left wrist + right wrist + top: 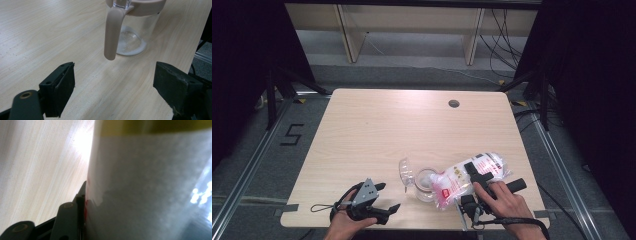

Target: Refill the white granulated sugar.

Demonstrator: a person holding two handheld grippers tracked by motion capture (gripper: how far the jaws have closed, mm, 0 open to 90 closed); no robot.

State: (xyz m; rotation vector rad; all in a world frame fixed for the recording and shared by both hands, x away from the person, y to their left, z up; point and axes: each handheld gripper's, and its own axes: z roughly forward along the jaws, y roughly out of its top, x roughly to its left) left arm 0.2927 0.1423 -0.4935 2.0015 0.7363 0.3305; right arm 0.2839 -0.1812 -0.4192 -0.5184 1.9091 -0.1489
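A clear jar with a beige rim stands near the table's front edge, its see-through lid flipped open to the left. The left gripper view shows the jar with its beige handle and a little white powder on its bottom. A white bag with a red label lies tilted, its lower end at the jar's mouth. My right gripper is shut on the bag, which presses against one black finger. My left gripper rests open left of the jar, holding nothing.
The light wooden table has a round cable hole at its far right. Both hands sit close to the front edge. Beyond the table are a grey floor, wooden shelf legs and cables.
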